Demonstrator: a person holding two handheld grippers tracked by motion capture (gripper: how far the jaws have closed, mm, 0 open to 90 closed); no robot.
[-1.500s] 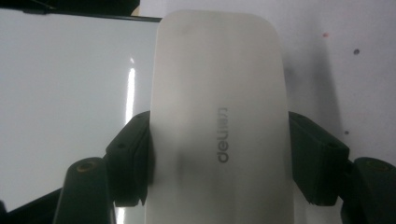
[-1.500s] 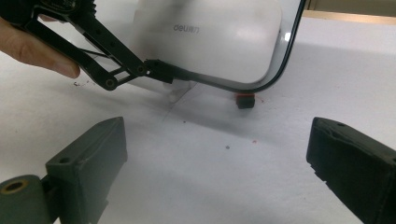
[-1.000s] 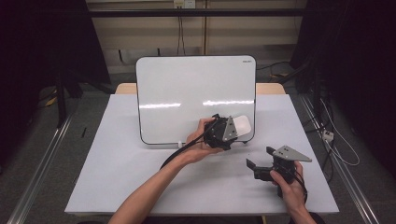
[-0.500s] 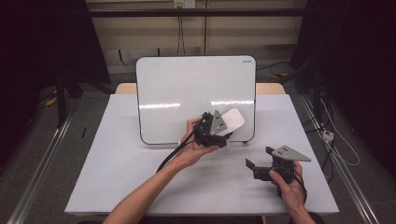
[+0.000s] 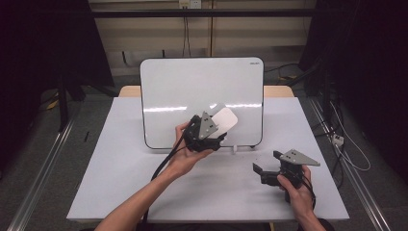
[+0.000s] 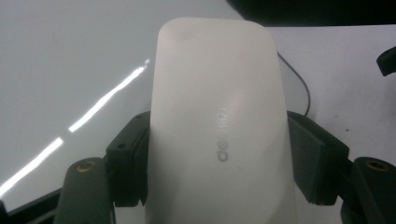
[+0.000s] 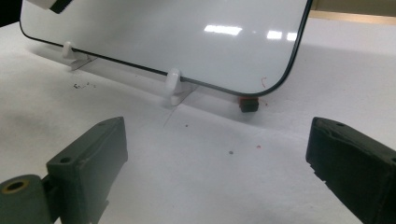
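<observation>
A white whiteboard (image 5: 192, 91) with a dark rim stands upright at the back of the white table (image 5: 120, 178). My left gripper (image 5: 215, 127) is shut on a white eraser (image 5: 225, 120) and holds it against the board's lower right part. In the left gripper view the eraser (image 6: 215, 116) is clamped between both black pads (image 6: 128, 154), with grey lettering on its back. My right gripper (image 5: 267, 162) rests low over the table's right front, open and holding nothing. In the right gripper view its open gripper (image 7: 219, 158) faces the board's bottom edge (image 7: 177, 32).
White clip feet (image 7: 173, 84) hold up the board, and a small red and black piece (image 7: 247, 103) sits under its corner. Dark specks dot the table in front. A cable trails from the left gripper toward the front edge. Black curtains and floor rails flank the table.
The left gripper has carried the eraser leftward and slightly up across the board's lower part. The right gripper has stayed in place.
</observation>
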